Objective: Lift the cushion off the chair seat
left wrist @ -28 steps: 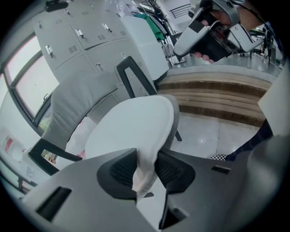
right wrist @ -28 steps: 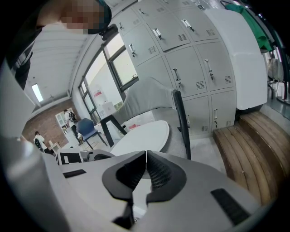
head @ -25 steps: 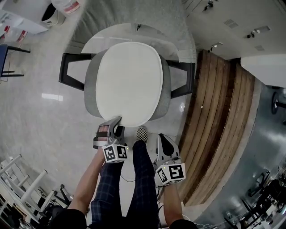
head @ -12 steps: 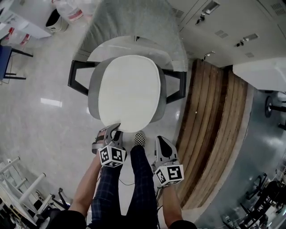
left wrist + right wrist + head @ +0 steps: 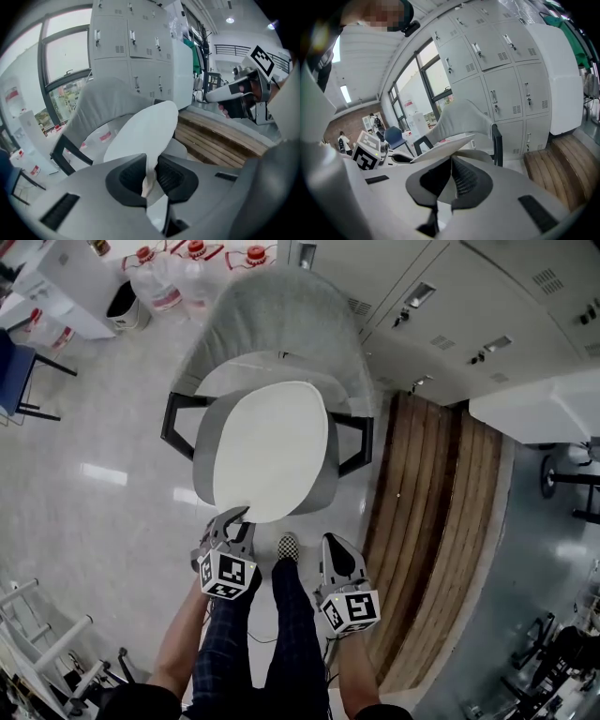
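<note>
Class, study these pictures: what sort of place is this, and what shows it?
Probably a workplace locker or break area. A wall of grey metal lockers, large clear water jugs with red caps and a raised wooden slatted platform all point that way.

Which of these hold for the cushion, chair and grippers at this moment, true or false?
1. The left gripper is shut on the cushion's front edge. True; its jaws have just been closing, with that edge between them.
2. The right gripper grips the cushion too. False: it hangs apart from it, by the person's shoe, with nothing between its jaws.
3. The cushion is black. False: it is white.
4. A slatted wooden platform lies right of the chair in the head view. True.
5. The chair has no armrests. False: black armrests stand on both sides.
</note>
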The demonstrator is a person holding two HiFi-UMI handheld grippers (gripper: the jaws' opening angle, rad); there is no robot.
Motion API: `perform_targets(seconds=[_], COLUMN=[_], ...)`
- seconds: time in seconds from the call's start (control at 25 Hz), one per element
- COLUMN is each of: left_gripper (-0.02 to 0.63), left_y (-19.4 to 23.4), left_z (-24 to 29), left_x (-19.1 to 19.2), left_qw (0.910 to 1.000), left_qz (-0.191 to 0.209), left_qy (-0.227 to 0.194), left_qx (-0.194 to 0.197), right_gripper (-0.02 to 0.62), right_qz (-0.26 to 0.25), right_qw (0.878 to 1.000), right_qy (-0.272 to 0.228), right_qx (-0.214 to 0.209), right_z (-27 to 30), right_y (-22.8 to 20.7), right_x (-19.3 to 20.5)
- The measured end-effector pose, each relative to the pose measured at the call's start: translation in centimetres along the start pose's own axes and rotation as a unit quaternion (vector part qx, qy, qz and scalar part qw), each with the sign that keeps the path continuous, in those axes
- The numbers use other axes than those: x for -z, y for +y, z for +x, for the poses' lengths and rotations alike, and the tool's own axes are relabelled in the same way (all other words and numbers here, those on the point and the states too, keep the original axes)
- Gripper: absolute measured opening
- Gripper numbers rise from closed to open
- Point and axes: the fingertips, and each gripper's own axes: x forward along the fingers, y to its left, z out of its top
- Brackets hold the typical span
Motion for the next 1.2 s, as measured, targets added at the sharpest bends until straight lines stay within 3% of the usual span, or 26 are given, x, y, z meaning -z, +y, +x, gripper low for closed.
perform_targets(seconds=[0.4, 1.0, 1.2], left_gripper=[0.055, 0.048, 0.048], left_y=[3.3, 4.6, 5.2], left_z=[-6.2, -19.2, -24.4], left_x=[-6.2, -15.0, -18.7], left_qw=[0.9975, 0.9929, 0.9877], left_qz=[-0.041, -0.058, -0.063], left_qy=[-0.049, -0.097, -0.131], left_qx=[-0.028, -0.038, -0.057], right_gripper=[0.029, 0.029, 0.029], right_qz=[-0.037, -0.092, -0.102], right_qw=[0.999, 0.995, 0.993], right_qy=[-0.009, -0.04, -0.058], right_qx=[-0.004, -0.007, -0.006], right_z=[-1.5, -5.9, -8.7], right_y=[3.4, 9.8, 11.6], right_x=[-5.5, -16.4, -19.6])
